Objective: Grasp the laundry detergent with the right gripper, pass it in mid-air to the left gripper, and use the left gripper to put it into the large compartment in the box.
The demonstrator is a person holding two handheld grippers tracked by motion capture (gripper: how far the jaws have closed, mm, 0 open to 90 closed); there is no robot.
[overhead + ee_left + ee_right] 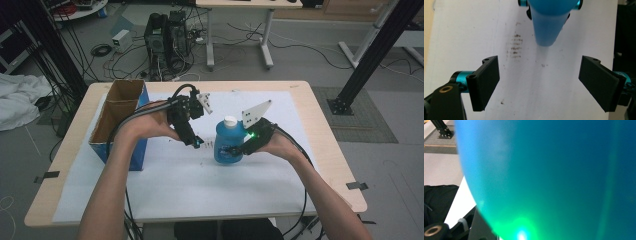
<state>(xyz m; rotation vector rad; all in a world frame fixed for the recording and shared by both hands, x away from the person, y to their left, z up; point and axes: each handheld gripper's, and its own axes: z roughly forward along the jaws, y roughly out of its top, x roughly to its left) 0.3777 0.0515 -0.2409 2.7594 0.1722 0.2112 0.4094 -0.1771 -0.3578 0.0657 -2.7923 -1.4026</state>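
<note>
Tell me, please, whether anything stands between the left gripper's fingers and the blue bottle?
Nothing visible does: the left gripper is open, and bare white table cover lies between it and the blue bottle.

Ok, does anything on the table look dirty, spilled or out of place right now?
Yes: the white sheet covering the table carries a patch of brownish smudges beside the blue bottle, with a few stray specks nearer the left claw. Nothing looks spilled; the bottle is capped and upright in the right claw.

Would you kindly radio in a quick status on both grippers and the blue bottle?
Right gripper shut on blue bottle. Left gripper open, empty, beside bottle. Nothing in the way.
</note>
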